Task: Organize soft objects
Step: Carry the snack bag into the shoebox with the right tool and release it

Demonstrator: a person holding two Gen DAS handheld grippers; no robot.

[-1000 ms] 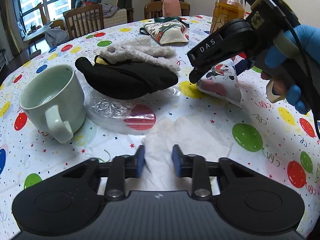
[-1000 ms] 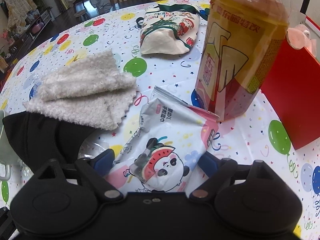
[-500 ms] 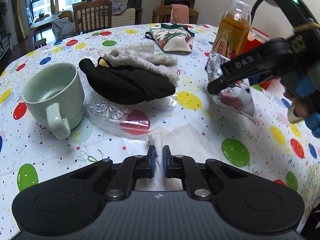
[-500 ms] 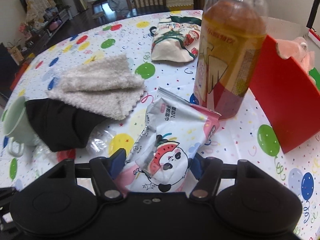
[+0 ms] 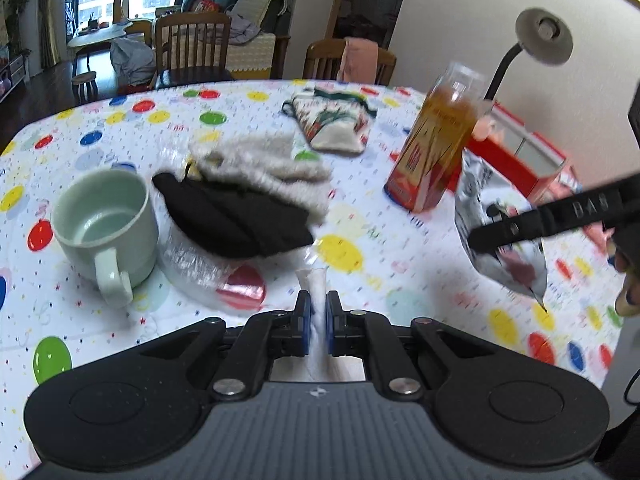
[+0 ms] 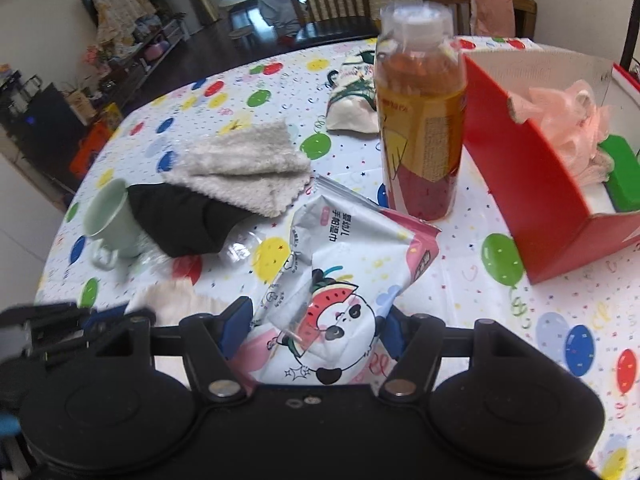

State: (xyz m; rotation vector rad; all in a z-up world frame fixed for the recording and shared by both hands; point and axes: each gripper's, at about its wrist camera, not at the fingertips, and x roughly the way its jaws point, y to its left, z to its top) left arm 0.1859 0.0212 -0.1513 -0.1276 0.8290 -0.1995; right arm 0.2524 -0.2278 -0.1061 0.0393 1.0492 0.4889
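My left gripper (image 5: 316,320) is shut on a white tissue (image 5: 316,280), pinched upright between the blue pads just above the tablecloth. My right gripper (image 6: 314,332) is shut on a silver wet-wipes packet (image 6: 340,256) with a panda and watermelon print, held off the table. In the left wrist view the same packet (image 5: 500,240) hangs at the right under a black finger (image 5: 520,224). On the table lie a fluffy beige cloth (image 6: 240,168), a black cloth (image 6: 180,216) partly under it, and a printed fabric pouch (image 5: 336,124) farther back.
A pale green mug (image 5: 104,216) stands left of the black cloth, with crumpled clear plastic (image 5: 200,268) beside it. A tall juice bottle (image 6: 420,120) stands just behind the packet. To its right an open red box (image 6: 540,184) holds a pink bag and a green item.
My left gripper closed on the tissue and lifted it. My right gripper closed on the wipes packet and raised it off the table, bringing the red box into view.
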